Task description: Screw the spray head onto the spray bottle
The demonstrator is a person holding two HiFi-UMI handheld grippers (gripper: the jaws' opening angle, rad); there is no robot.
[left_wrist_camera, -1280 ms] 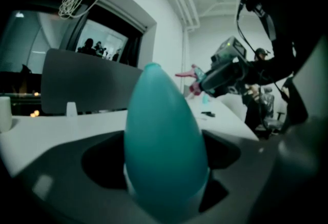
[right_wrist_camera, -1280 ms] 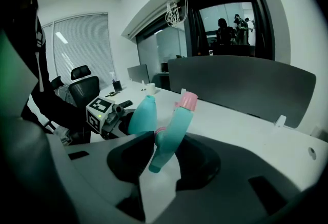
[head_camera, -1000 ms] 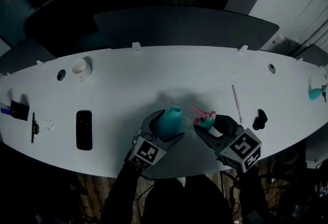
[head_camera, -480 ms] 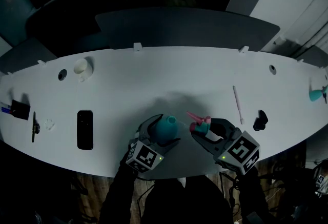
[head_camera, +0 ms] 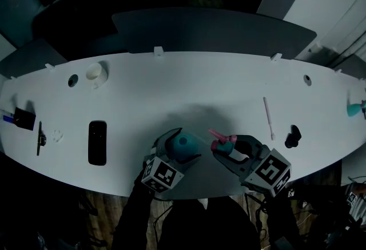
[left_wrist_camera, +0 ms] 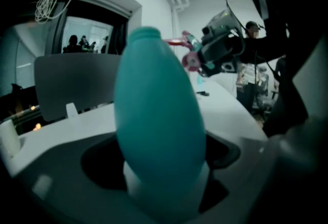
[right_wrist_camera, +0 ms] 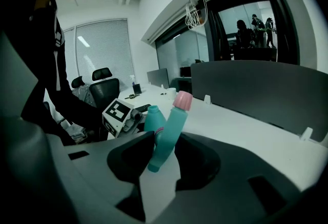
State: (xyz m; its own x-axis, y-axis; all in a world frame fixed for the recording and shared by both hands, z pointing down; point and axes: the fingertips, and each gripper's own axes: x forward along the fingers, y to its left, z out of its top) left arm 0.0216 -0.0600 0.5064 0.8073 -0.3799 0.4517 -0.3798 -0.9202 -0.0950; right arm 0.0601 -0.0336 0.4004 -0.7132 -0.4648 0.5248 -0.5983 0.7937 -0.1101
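My left gripper (head_camera: pixel 178 145) is shut on a teal spray bottle (head_camera: pixel 183 142) just above the table's near edge. In the left gripper view the bottle (left_wrist_camera: pixel 159 130) stands between the jaws, its open neck up. My right gripper (head_camera: pixel 226 143) is shut on the spray head (head_camera: pixel 223 140), which is teal with pink parts and hangs just right of the bottle, apart from it. The right gripper view shows the spray head (right_wrist_camera: pixel 169 130) tilted between the jaws, pink cap on top, and behind it the bottle (right_wrist_camera: pixel 153 117) and the left gripper's marker cube (right_wrist_camera: pixel 119 113).
On the white table (head_camera: pixel 189 83) lie a black phone (head_camera: pixel 97 142), a white cup (head_camera: pixel 96 72), a thin white stick (head_camera: pixel 267 117), a small black object (head_camera: pixel 292 136) and dark items at the far left (head_camera: pixel 23 119). A grey partition (head_camera: pixel 211 28) runs along the back.
The bottle has tipped more upright, its neck now towards the head camera. Both grippers have drifted slightly towards the table's near edge, and the spray head has shifted a little left.
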